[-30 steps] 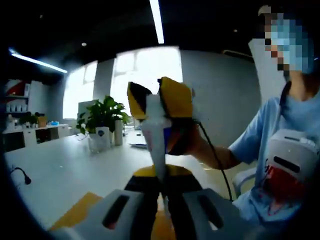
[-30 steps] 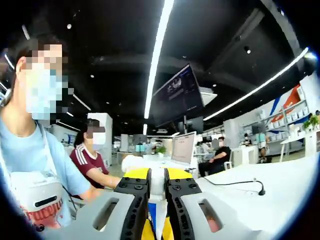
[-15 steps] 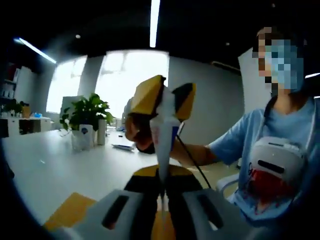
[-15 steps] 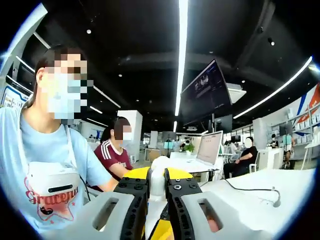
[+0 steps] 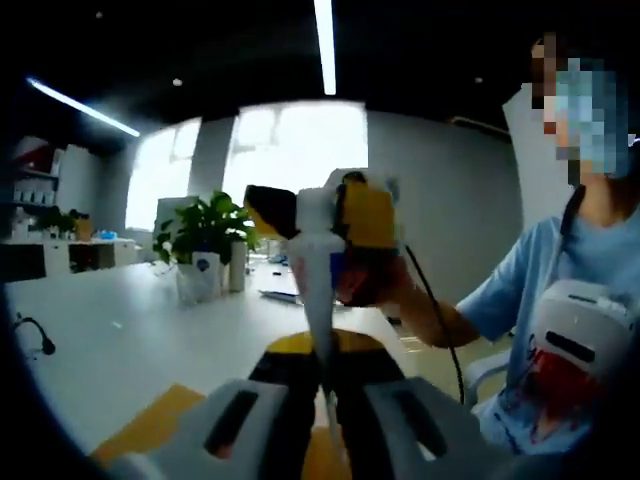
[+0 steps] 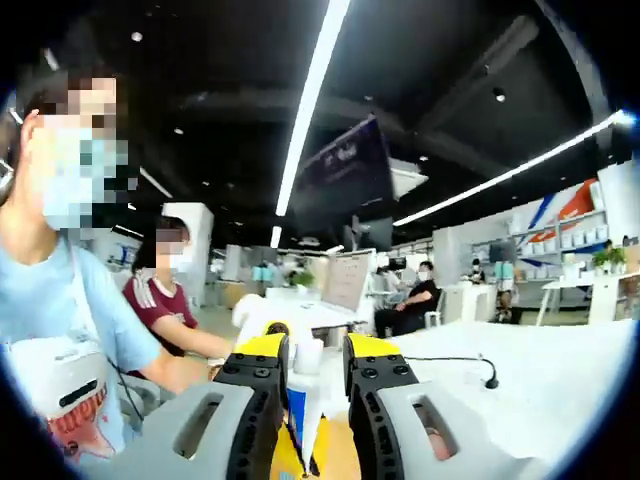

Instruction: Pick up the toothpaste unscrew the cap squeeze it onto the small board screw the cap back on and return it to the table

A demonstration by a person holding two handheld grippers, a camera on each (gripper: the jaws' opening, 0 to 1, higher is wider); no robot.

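**Toothpaste held upright between both grippers, cap end at the top**

The toothpaste (image 5: 318, 290) rises straight up from our left gripper (image 5: 322, 385), whose jaws are closed tight on the flat crimped end of the tube. We judge this low grip is there to anchor the tube so it cannot turn while the top is worked.

Further along, at the tube's upper end, our right gripper (image 5: 318, 210) comes in from the right of the left gripper view, its yellow pads on either side of the cap end. In the right gripper view the jaws of that gripper (image 6: 305, 362) stand a little apart with the white top of the tube (image 6: 306, 358) between them; the gap looks slightly wider than the tube, so we cannot tell whether they are clamped or just released.

Beyond and below the tube lies the white table (image 5: 130, 350), with a potted plant (image 5: 203, 232) well behind. We judge the cap-twisting step is in hand; which direction, we cannot say.
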